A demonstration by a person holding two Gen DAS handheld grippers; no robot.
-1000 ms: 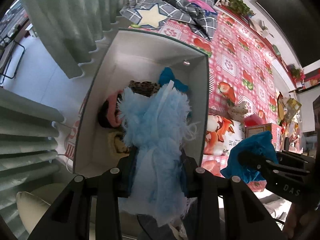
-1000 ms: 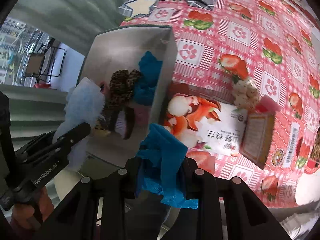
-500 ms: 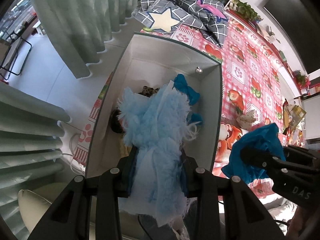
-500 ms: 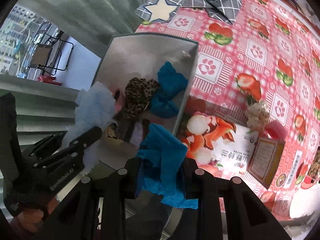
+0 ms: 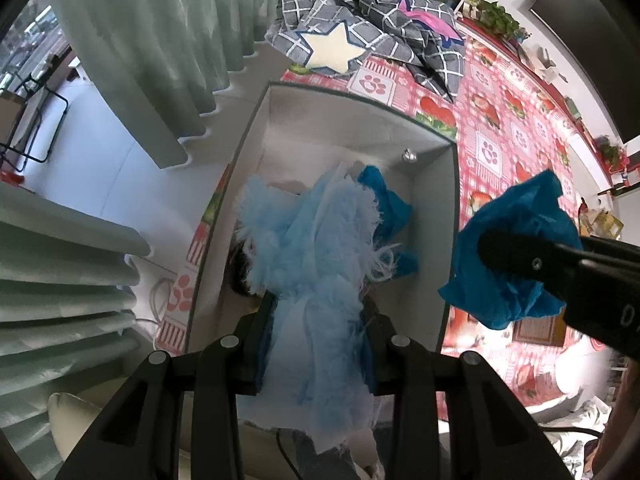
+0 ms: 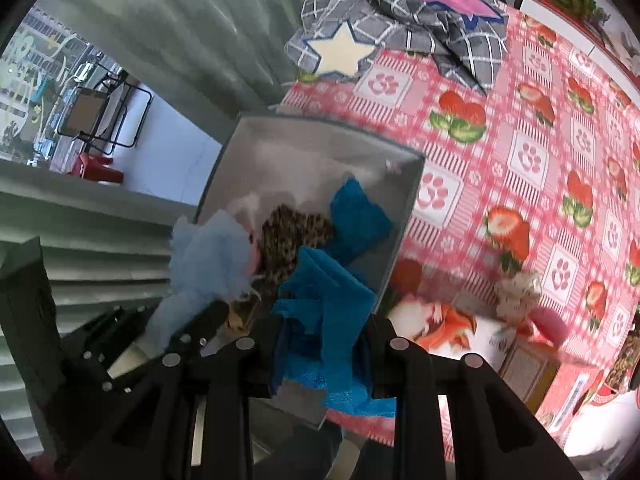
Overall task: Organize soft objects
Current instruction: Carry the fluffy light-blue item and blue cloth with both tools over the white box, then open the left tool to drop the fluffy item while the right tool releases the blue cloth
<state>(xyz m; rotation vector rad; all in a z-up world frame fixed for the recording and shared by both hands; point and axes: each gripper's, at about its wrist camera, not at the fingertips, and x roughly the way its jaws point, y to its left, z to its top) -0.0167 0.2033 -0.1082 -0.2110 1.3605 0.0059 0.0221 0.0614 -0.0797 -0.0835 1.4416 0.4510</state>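
Note:
My left gripper (image 5: 318, 316) is shut on a fluffy light blue cloth (image 5: 316, 256) and hangs over the open grey box (image 5: 448, 216). A dark blue cloth (image 5: 386, 200) lies inside the box. In the right wrist view my right gripper (image 6: 322, 336) is shut on a teal cloth (image 6: 324, 304), above the box's near right corner (image 6: 400, 232). A leopard-print piece (image 6: 292, 232) and another teal cloth (image 6: 358, 216) lie in the box. The left gripper with the light blue cloth (image 6: 208, 256) shows at the left; the right one with the teal cloth (image 5: 516, 248) shows at the right.
The box stands at the edge of a table with a red strawberry tablecloth (image 6: 520, 152). A grey checked blanket with a star (image 5: 360, 40) lies at the far end. A printed packet (image 6: 440, 320), a small box (image 6: 528, 364) and a small plush (image 6: 518, 290) sit right of the box. Green curtains (image 5: 152, 40) hang left.
Both grippers have moved over the box while keeping their cloths. The right one has shifted from over the printed packet to the box's near right corner.

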